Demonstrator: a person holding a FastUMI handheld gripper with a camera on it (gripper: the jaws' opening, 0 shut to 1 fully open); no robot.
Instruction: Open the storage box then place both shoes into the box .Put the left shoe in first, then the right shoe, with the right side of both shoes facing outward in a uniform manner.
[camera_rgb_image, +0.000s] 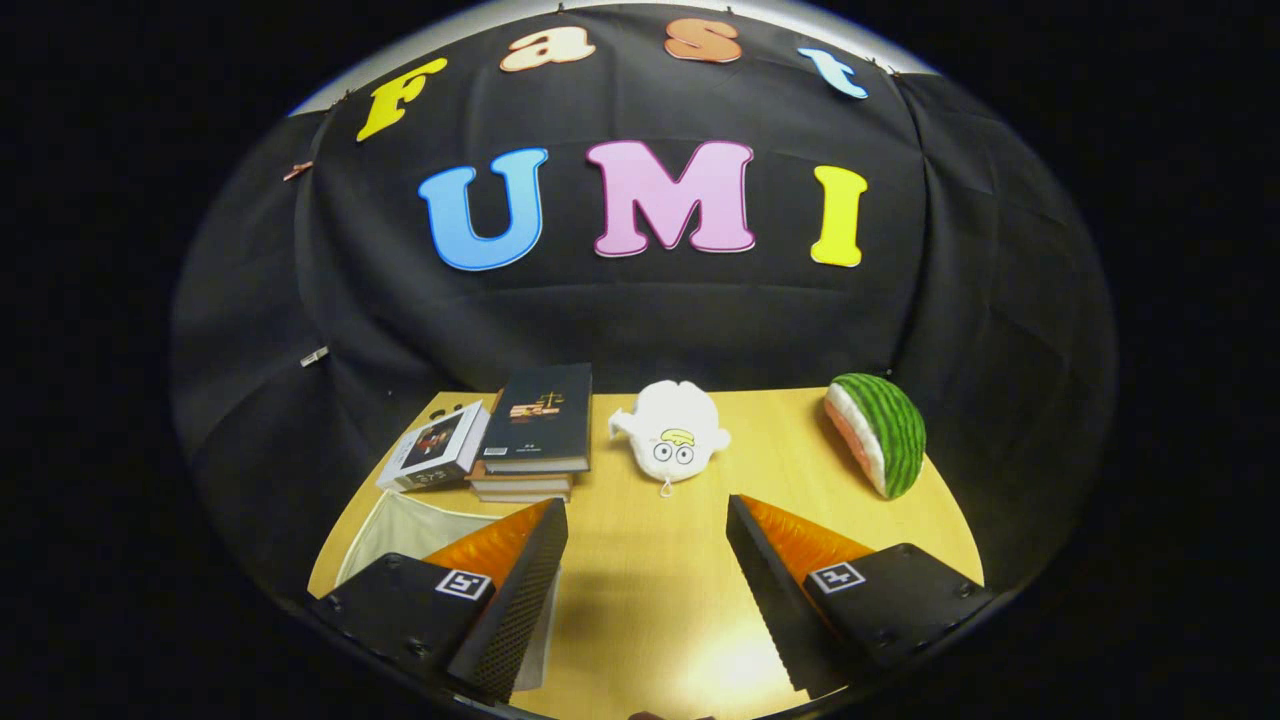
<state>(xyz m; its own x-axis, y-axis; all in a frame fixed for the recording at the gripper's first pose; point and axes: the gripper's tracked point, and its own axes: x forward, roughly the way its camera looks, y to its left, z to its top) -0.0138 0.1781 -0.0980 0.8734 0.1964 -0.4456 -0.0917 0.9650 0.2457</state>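
I hold the gripper (647, 512) with its two black, ridged, orange-backed fingers (530, 575) spread apart over bare pale wooden tabletop (650, 600), gripping nothing. Under the left finger lies one white translucent storage box (400, 530); I cannot tell whether it is open. Beyond: one stack of hardcover books (535, 430), one boxed book (435, 447), one white plush toy (672, 435), one plush watermelon slice (880, 430)
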